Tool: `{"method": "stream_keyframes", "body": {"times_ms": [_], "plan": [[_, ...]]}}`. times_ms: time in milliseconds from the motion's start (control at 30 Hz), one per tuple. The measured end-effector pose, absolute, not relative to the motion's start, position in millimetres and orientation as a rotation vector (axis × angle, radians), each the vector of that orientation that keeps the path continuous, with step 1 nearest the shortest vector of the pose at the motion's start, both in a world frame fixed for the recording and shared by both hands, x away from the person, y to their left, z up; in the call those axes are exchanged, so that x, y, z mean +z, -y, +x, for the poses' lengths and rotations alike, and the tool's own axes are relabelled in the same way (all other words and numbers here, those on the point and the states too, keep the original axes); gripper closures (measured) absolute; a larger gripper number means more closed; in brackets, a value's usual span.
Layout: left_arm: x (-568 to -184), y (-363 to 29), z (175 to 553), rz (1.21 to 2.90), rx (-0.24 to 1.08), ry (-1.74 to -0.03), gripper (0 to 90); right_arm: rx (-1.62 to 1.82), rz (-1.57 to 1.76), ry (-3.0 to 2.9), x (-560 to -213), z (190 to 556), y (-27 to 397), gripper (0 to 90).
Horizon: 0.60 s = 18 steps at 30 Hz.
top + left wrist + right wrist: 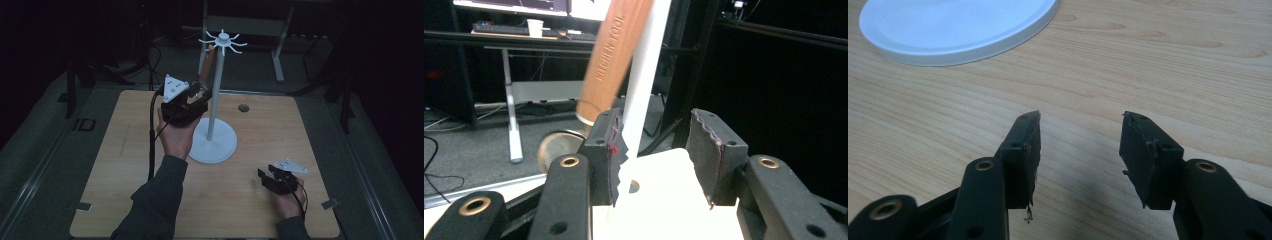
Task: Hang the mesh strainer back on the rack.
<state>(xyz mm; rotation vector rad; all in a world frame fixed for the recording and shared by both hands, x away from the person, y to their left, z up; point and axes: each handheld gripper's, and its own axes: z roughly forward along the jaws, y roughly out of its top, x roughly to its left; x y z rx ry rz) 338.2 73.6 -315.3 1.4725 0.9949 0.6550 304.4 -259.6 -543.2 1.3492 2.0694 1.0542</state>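
A white hook stand rises from mid-table: spoked top [223, 40], thin pole [214, 95], round base [214, 144]. A wooden-handled kitchen tool [206, 64] hangs from one spoke, left of the pole. My left gripper [202, 93] is raised at the tool's lower end, beside the pole. In the left gripper view the left gripper [654, 125] is open; the pole [644, 75] runs up close to its left jaw, and the wooden handle [611, 55] hangs just beyond. My right gripper [264, 176] hovers low over the table's front right, and the right gripper [1080, 120] is open with nothing between its jaws.
The wooden table [260, 130] has a small dark round hole [243, 107] behind the stand. The stand's base [958, 25] lies ahead and to the left of the right gripper. Metal frames and desk legs [277, 55] stand in the dark past the far edge.
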Motion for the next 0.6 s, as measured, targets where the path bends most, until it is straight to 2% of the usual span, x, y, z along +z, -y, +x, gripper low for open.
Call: {"method": "stream_keyframes", "body": {"times_ms": [600], "plan": [[-322.7, -77.1, 333.1, 1.488, 0.586, -0.98, 54.0, 1.046, 1.363, -2.058, -544.2, 304.2, 261.5, 48.6]]}}
